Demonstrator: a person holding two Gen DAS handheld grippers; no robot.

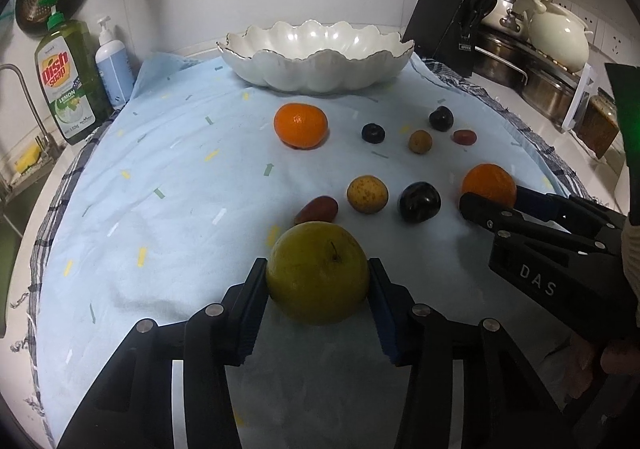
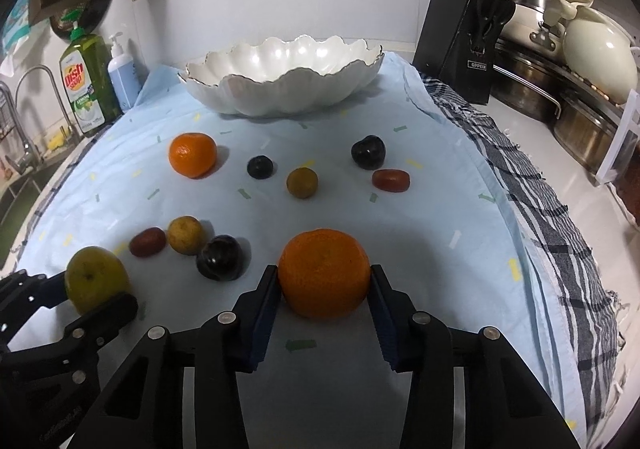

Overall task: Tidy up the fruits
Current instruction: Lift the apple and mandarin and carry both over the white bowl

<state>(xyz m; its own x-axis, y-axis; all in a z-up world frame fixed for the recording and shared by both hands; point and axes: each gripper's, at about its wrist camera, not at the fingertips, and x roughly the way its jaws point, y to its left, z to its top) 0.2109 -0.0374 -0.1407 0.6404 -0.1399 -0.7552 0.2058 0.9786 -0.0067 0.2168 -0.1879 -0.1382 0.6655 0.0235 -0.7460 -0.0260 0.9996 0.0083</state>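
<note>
My left gripper [image 1: 318, 275] is shut on a yellow-green apple [image 1: 318, 273], low over the light blue cloth [image 1: 160, 177]. My right gripper [image 2: 324, 279] is shut on an orange [image 2: 324, 273]; it shows in the left wrist view [image 1: 490, 185] at the right. A white scalloped bowl [image 1: 316, 55] stands empty at the back of the cloth. On the cloth lie a second orange [image 1: 301, 125], dark plums [image 1: 419, 202], small yellow-brown fruits [image 1: 367, 194] and reddish oval fruits [image 1: 317, 210]. The apple also shows in the right wrist view [image 2: 96, 277] at the left.
Dish soap [image 1: 68, 81] and a pump bottle [image 1: 114, 69] stand at the back left by the sink. A black knife block [image 1: 452, 29], steel pots [image 1: 536, 81] and a cream kettle [image 1: 560, 37] stand at the right. A checked cloth [image 2: 532, 201] edges the blue one.
</note>
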